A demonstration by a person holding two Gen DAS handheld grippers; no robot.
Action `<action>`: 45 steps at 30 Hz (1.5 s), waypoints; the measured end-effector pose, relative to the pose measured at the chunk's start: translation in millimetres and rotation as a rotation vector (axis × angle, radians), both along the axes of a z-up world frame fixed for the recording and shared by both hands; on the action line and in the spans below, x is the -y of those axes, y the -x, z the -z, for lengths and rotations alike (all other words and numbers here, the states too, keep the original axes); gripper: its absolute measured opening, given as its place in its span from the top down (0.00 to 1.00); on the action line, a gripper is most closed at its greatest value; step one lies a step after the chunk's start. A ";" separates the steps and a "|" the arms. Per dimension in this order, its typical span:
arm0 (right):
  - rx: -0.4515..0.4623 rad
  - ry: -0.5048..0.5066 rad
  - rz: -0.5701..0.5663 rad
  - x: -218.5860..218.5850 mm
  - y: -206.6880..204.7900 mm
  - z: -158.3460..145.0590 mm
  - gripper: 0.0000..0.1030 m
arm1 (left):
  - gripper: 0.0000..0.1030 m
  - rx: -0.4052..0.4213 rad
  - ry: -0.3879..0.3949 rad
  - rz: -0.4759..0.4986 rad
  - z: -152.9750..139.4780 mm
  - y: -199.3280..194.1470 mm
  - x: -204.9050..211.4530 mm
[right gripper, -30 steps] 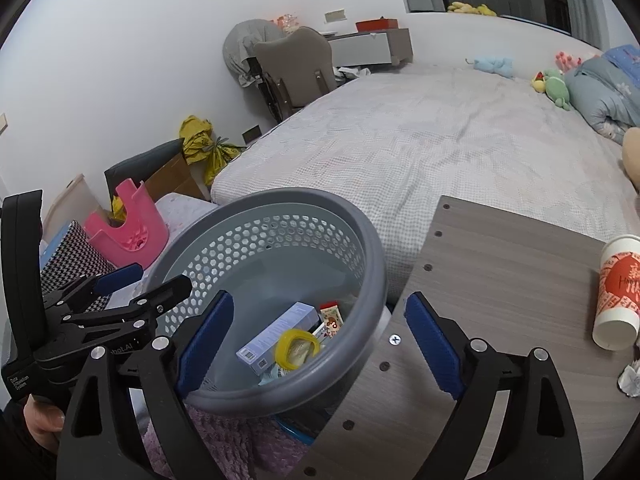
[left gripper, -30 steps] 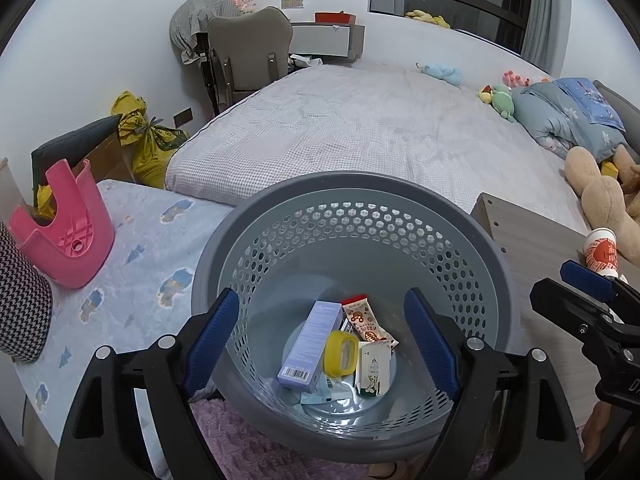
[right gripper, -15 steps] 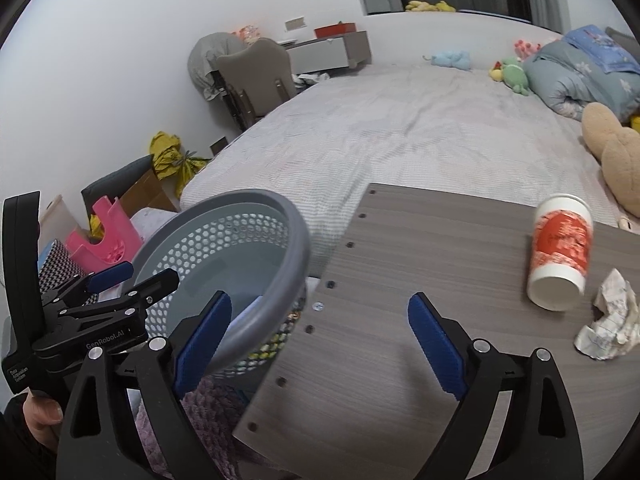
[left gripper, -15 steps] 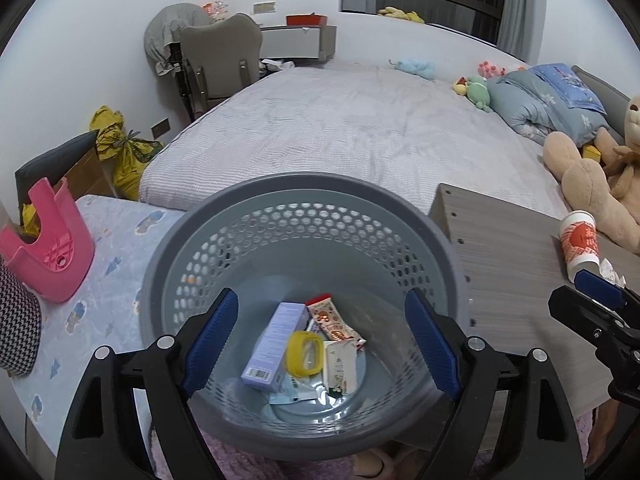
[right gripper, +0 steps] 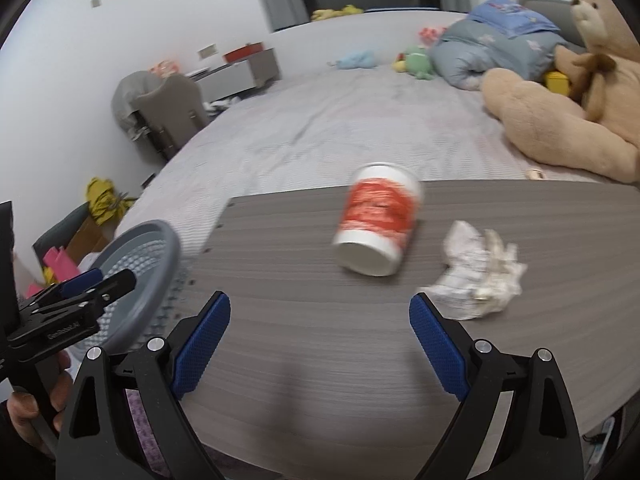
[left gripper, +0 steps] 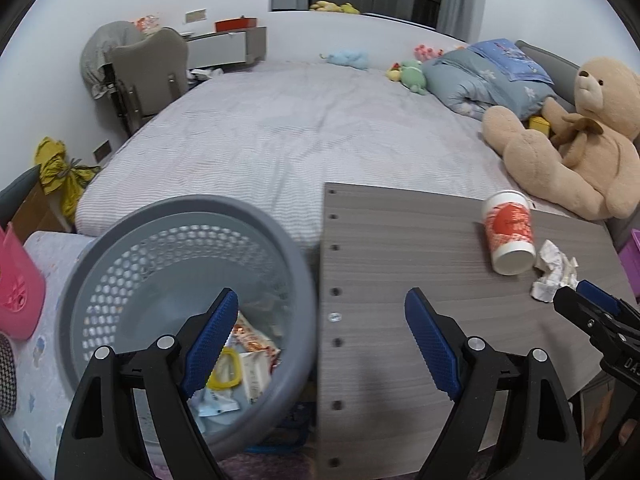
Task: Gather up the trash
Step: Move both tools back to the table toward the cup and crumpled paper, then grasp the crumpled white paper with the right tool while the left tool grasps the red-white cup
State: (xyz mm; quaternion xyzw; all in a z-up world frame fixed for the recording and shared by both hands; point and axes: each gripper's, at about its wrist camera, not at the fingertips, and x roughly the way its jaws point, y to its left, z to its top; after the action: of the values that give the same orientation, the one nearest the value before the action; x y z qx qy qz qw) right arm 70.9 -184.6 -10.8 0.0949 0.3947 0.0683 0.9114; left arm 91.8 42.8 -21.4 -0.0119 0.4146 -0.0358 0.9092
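Note:
A red-and-white paper cup [right gripper: 376, 224] lies on its side on the grey wooden table [right gripper: 304, 344], with a crumpled white paper [right gripper: 478, 272] to its right. Both also show in the left wrist view, the cup [left gripper: 509, 236] and the paper [left gripper: 554, 272]. A grey perforated basket [left gripper: 100, 276] stands left of the table and holds several wrappers and a yellow ring [left gripper: 226, 368]. My right gripper [right gripper: 320, 344] is open and empty over the table, short of the cup. My left gripper [left gripper: 322, 340] is open and empty, straddling the basket rim and the table's left edge.
A large bed [left gripper: 300, 128] lies behind the table with a big teddy bear [left gripper: 568, 136], a blue quilt [left gripper: 484, 76] and small plush toys. A pink stool [left gripper: 18, 280] stands at the left. A grey chair [left gripper: 148, 68] stands by the far wall.
Both grippers have swung to the right, away from the basket and over the table. The cup and the crumpled paper have come closer to the middle of the right wrist view.

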 end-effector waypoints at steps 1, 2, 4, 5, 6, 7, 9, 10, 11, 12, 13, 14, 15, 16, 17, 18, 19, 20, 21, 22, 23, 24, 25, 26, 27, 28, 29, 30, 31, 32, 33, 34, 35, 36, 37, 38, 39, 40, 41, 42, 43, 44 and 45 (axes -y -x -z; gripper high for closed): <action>-0.002 0.005 0.022 7.9 -0.1 0.2 0.13 | 0.21 -0.003 0.001 0.011 0.0 -2.2 7.4; -0.004 0.007 0.044 16.8 0.7 0.8 0.11 | 0.21 -0.007 0.002 0.021 0.5 -4.4 14.1; -0.006 0.003 0.095 37.6 0.7 2.4 0.09 | 0.21 -0.014 0.006 0.040 1.6 -8.4 27.5; -0.005 0.004 0.115 45.0 0.4 3.5 0.09 | 0.21 -0.016 0.005 0.049 1.9 -10.4 33.8; -0.006 0.006 0.140 54.5 -0.4 5.1 0.09 | 0.21 -0.016 0.002 0.057 2.0 -12.7 40.0; -0.010 0.008 0.156 61.1 -1.5 6.8 0.08 | 0.21 -0.016 -0.001 0.064 2.1 -14.6 46.2; -0.024 0.007 0.182 72.6 -5.5 11.3 0.08 | 0.21 -0.015 -0.007 0.075 2.5 -17.6 56.1; -0.033 0.005 0.194 77.8 -7.9 14.1 0.08 | 0.21 -0.016 -0.009 0.080 2.7 -18.7 60.2; -0.042 0.004 0.206 81.9 -10.3 17.0 0.08 | 0.21 -0.018 -0.011 0.084 2.8 -20.2 64.8; -0.050 0.004 0.216 84.2 -12.3 19.6 0.08 | 0.21 -0.020 -0.014 0.088 3.0 -22.0 69.6; -0.059 0.006 0.223 87.3 -14.9 22.3 0.08 | 0.21 -0.022 -0.016 0.092 3.3 -23.8 74.1; -0.070 0.005 0.230 90.2 -18.4 26.0 0.08 | 0.21 -0.023 -0.019 0.096 3.7 -25.3 77.6; -0.077 0.003 0.234 91.1 -19.9 28.2 0.08 | 0.21 -0.024 -0.023 0.099 3.9 -26.7 80.9; -0.084 0.001 0.236 92.3 -22.3 31.1 0.08 | 0.21 -0.025 -0.028 0.102 4.0 -27.8 84.1; -0.090 0.002 0.240 92.4 -25.6 33.9 0.08 | 0.21 -0.025 -0.033 0.105 4.1 -28.1 86.8; -0.096 0.005 0.240 91.7 -29.4 36.3 0.08 | 0.21 -0.025 -0.036 0.108 4.1 -29.6 89.4; -0.102 0.008 0.239 90.6 -31.8 38.5 0.08 | 0.21 -0.025 -0.038 0.110 4.1 -30.2 90.7; -0.106 0.013 0.238 90.3 -34.2 40.6 0.08 | 0.21 -0.027 -0.040 0.112 4.3 -31.6 92.6; -0.112 0.024 0.239 88.5 -37.6 43.2 0.08 | 0.21 -0.028 -0.041 0.114 4.3 -31.8 92.7; -0.115 0.032 0.239 86.8 -39.9 44.9 0.08 | 0.21 -0.028 -0.042 0.115 4.3 -33.1 94.1; -0.118 0.040 0.239 85.2 -42.5 46.6 0.08 | 0.21 -0.028 -0.043 0.118 4.3 -33.9 95.2; -0.122 0.049 0.240 84.2 -44.5 47.9 0.08 | 0.21 -0.028 -0.044 0.119 4.3 -34.8 96.8; -0.126 0.058 0.243 84.1 -45.9 49.6 0.08 | 0.21 -0.028 -0.045 0.121 4.3 -35.8 97.8; -0.131 0.066 0.245 83.7 -47.2 51.5 0.09 | 0.21 -0.028 -0.044 0.125 4.3 -36.5 99.1; -0.136 0.067 0.246 83.6 -48.3 52.8 0.10 | 0.21 -0.028 -0.044 0.128 4.3 -37.0 99.7; -0.140 0.066 0.248 84.6 -49.8 54.1 0.14 | 0.21 -0.029 -0.044 0.132 4.7 -37.7 100.5; -0.144 0.066 0.250 85.4 -51.3 55.6 0.19 | 0.21 -0.030 -0.045 0.135 5.6 -38.8 101.3; -0.147 0.062 0.249 85.4 -51.7 56.4 0.22 | 0.21 -0.033 -0.045 0.139 6.4 -40.1 102.8; -0.147 0.058 0.248 85.3 -51.8 57.1 0.29 | 0.21 -0.037 -0.045 0.141 7.2 -41.3 103.8; -0.148 0.054 0.245 85.3 -51.7 57.7 0.37 | 0.21 -0.040 -0.044 0.145 7.8 -42.5 105.0; -0.148 0.048 0.240 85.2 -51.6 58.1 0.40 | 0.21 -0.042 -0.043 0.149 7.5 -43.7 108.1; -0.146 0.045 0.237 84.5 -51.0 57.9 0.41 | 0.21 -0.043 -0.041 0.153 7.5 -44.2 109.8; -0.139 0.042 0.234 84.9 -50.3 57.3 0.43 | 0.21 -0.044 -0.040 0.160 7.3 -45.1 111.5; -0.132 0.035 0.230 85.1 -49.3 56.2 0.43 | 0.21 -0.046 -0.039 0.166 7.5 -45.7 113.3; -0.126 0.026 0.229 86.4 -48.8 54.9 0.44 | 0.21 -0.048 -0.039 0.173 7.6 -46.3 115.2; -0.118 0.016 0.228 88.8 -47.0 53.3 0.44 | 0.21 -0.051 -0.037 0.181 7.7 -47.2 117.5; -0.110 0.007 0.227 90.7 -45.0 51.6 0.44 | 0.21 -0.055 -0.035 0.187 8.2 -47.5 120.5; -0.105 0.002 0.227 92.6 -43.2 50.2 0.44 | 0.21 -0.058 -0.032 0.194 8.6 -48.4 122.9; -0.098 -0.004 0.229 95.2 -40.8 48.1 0.44 | 0.21 -0.064 -0.029 0.203 8.8 -49.8 125.7; -0.093 -0.009 0.230 97.3 -39.0 46.2 0.44 | 0.21 -0.068 -0.027 0.210 9.1 -51.2 128.8; -0.086 -0.016 0.232 100.4 -36.1 44.5 0.44 | 0.21 -0.073 -0.025 0.217 9.6 -52.5 132.1; -0.080 -0.022 0.234 103.8 -33.0 43.1 0.44 | 0.21 -0.081 -0.021 0.226 10.0 -54.3 135.2; -0.076 -0.029 0.236 106.8 -29.9 42.3 0.44 | 0.21 -0.088 -0.014 0.233 10.6 -55.4 137.5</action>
State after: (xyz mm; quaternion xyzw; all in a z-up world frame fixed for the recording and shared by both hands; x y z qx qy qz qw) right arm 100.8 -291.4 -53.1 0.1564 0.4139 -0.0374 0.8960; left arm 147.2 -94.7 -32.0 0.0412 0.4529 -0.1377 0.8799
